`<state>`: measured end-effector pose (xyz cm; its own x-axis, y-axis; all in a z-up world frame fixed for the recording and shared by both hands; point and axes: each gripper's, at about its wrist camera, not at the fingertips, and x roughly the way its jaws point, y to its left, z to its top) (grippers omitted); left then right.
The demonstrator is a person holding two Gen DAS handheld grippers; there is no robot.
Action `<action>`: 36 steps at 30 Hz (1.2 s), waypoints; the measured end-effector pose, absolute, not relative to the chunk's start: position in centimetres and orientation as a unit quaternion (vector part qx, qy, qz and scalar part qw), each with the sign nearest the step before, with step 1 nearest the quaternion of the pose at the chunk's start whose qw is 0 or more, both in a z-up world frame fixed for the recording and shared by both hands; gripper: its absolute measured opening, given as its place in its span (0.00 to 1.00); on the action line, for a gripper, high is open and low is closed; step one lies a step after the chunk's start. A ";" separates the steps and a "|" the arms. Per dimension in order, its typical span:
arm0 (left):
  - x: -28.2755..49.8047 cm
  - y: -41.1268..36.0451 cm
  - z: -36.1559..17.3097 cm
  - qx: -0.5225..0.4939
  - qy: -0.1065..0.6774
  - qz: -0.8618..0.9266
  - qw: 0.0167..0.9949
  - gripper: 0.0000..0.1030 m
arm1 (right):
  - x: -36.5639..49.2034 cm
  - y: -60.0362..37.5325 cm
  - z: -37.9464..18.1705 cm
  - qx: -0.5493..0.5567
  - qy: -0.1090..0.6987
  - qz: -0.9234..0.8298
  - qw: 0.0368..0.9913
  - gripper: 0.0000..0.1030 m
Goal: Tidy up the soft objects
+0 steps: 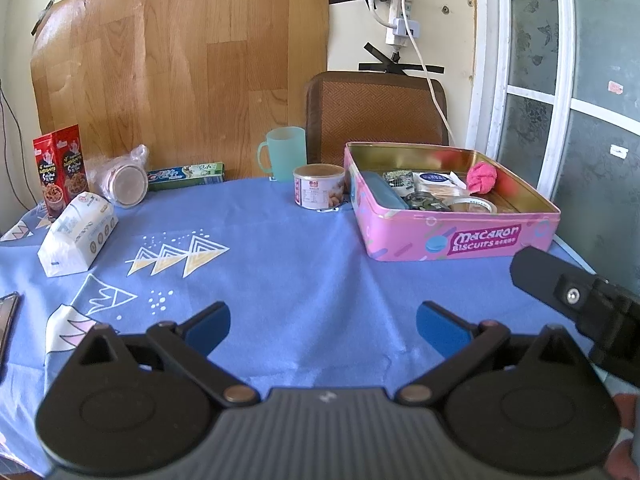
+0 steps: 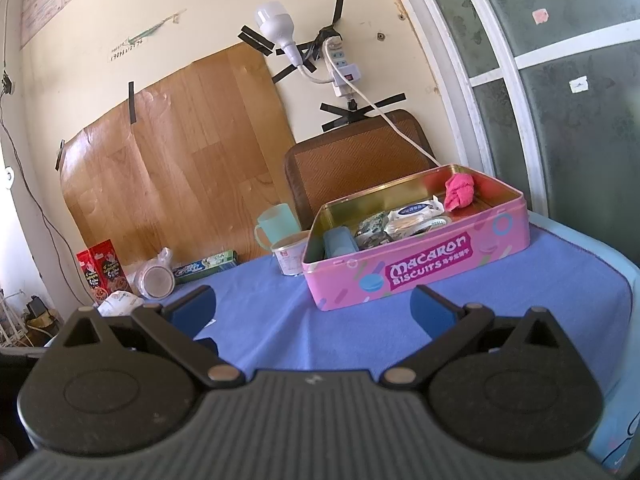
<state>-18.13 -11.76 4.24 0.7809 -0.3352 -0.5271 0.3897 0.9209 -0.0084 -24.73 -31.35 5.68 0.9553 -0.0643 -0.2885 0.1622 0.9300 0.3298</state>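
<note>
A pink Macaron Biscuits tin [image 1: 460, 236] stands open on the blue tablecloth at the right; it also shows in the right wrist view [image 2: 420, 268]. Inside lie a pink cloth ball [image 1: 482, 178] [image 2: 460, 192], a blue soft block [image 1: 384, 194] [image 2: 340, 242], white packets and a tape roll. A white tissue pack [image 1: 76, 236] lies on the cloth at the left. My left gripper [image 1: 322, 326] is open and empty above the cloth. My right gripper [image 2: 314, 306] is open and empty in front of the tin.
A food can [image 1: 318, 192], a teal mug [image 1: 284, 152], a toothpaste box [image 1: 186, 176], a bagged cup [image 1: 126, 182] and a red snack box [image 1: 60, 168] stand along the back. A brown chair back [image 1: 376, 112] stands behind the table. The right gripper's body [image 1: 580, 304] shows at right.
</note>
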 end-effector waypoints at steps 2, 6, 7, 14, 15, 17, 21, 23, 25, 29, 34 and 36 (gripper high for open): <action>-18.1 -11.7 4.2 0.050 0.270 -0.192 0.942 1.00 | -24.7 -31.3 5.7 0.177 0.139 -0.057 0.973 1.00; -18.1 -11.7 4.2 0.049 0.270 -0.193 0.942 1.00 | -24.7 -31.3 5.7 0.177 0.139 -0.057 0.973 1.00; -18.1 -11.7 4.2 0.049 0.270 -0.193 0.942 1.00 | -24.7 -31.3 5.7 0.177 0.139 -0.057 0.973 1.00; -18.1 -11.8 4.3 0.049 0.270 -0.192 0.942 1.00 | -24.7 -31.3 5.7 0.177 0.139 -0.057 0.973 1.00; -18.1 -11.8 4.3 0.048 0.270 -0.192 0.942 1.00 | -24.7 -31.4 5.7 0.177 0.139 -0.057 0.973 1.00; -18.1 -11.8 4.3 0.048 0.270 -0.191 0.942 1.00 | -24.7 -31.4 5.7 0.177 0.139 -0.057 0.973 1.00; -18.1 -11.7 4.3 0.049 0.270 -0.191 0.942 1.00 | -24.7 -31.4 5.7 0.177 0.139 -0.057 0.973 1.00; -18.1 -11.7 4.3 0.049 0.270 -0.192 0.942 1.00 | -24.7 -31.3 5.7 0.177 0.139 -0.057 0.973 1.00; -18.1 -11.7 4.3 0.050 0.269 -0.190 0.943 1.00 | -24.7 -31.4 5.7 0.177 0.137 -0.057 0.973 1.00; -18.1 -11.7 4.4 0.048 0.269 -0.186 0.944 1.00 | -24.7 -31.6 5.8 0.175 0.135 -0.055 0.974 1.00; -18.0 -11.6 4.5 0.047 0.271 -0.183 0.944 1.00 | -24.6 -31.6 5.8 0.173 0.136 -0.053 0.974 1.00; -18.0 -11.6 4.5 0.047 0.270 -0.182 0.944 1.00 | -24.6 -31.6 5.8 0.173 0.136 -0.053 0.974 1.00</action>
